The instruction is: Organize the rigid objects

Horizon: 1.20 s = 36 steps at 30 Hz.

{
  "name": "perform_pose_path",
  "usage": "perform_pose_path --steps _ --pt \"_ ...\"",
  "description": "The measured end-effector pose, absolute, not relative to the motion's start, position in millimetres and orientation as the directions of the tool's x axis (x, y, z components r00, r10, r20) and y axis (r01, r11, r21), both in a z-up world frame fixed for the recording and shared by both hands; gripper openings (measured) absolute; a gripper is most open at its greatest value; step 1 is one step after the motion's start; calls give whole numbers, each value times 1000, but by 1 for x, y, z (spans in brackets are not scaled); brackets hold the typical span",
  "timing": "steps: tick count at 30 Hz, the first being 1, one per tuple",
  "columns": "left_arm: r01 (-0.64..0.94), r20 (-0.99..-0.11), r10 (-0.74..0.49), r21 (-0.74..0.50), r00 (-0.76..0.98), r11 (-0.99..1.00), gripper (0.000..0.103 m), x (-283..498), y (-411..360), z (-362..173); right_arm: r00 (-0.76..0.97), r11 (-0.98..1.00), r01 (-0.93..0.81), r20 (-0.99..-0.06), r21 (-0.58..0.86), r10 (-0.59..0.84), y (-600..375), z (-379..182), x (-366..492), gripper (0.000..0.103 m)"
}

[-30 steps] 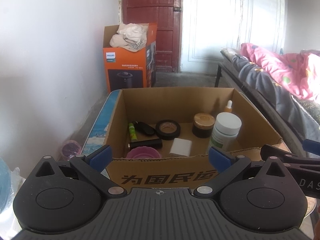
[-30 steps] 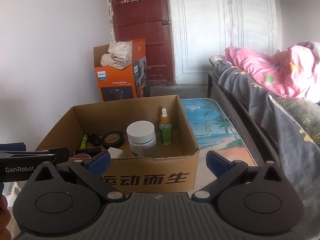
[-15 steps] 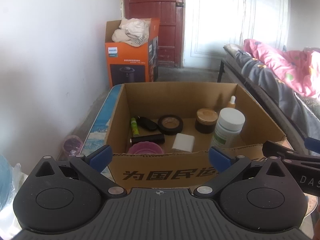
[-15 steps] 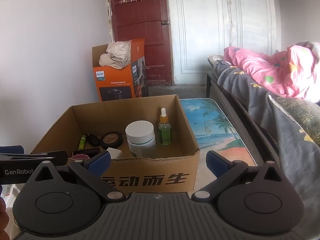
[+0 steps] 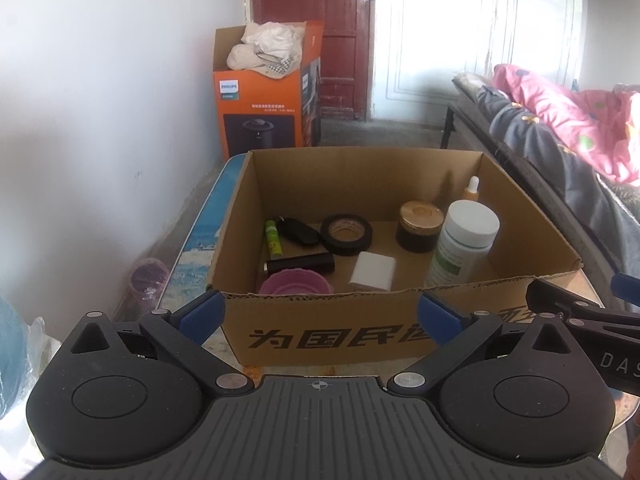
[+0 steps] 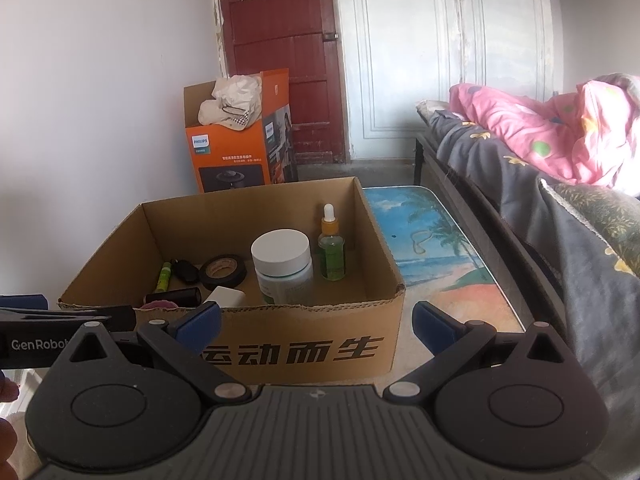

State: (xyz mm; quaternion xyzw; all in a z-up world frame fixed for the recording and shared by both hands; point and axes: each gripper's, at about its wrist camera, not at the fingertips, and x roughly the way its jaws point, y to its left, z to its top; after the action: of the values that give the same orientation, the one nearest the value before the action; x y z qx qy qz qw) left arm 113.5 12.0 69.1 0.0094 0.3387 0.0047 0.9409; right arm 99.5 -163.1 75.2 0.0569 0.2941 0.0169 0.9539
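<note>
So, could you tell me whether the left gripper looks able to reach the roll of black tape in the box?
Probably yes: the left gripper is open and empty, the box has no lid, and the tape lies flat with nothing on it.

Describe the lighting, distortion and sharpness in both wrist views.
Left wrist view: daylight blows out the white door; the cardboard box interior is evenly lit and sharp; corners vignette. Right wrist view: fisheye bends the red door frame; the pink quilt is brightly lit; the image rim looks soft.
</note>
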Motion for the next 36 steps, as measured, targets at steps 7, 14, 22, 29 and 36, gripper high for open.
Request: perform_pose_path --steps 7,14,22,29,36 --pt "-9 -635 40 52 772 999 103 114 9 68 822 993 0 -566 119 68 -163 70 101 103" --pt "-10 -642 34 41 766 999 103 114 12 68 824 994 -1 -563 108 62 -160 72 100 103" --pt "-14 -649 29 29 760 999 103 114 16 69 826 995 -4 -561 103 62 -158 73 99 103" --pt "-13 -647 29 29 762 999 103 114 16 70 830 996 -6 -554 93 57 -157 74 98 103" --pt "-16 -646 33 32 762 999 103 114 15 70 830 996 -7 -554 92 57 -157 74 98 103"
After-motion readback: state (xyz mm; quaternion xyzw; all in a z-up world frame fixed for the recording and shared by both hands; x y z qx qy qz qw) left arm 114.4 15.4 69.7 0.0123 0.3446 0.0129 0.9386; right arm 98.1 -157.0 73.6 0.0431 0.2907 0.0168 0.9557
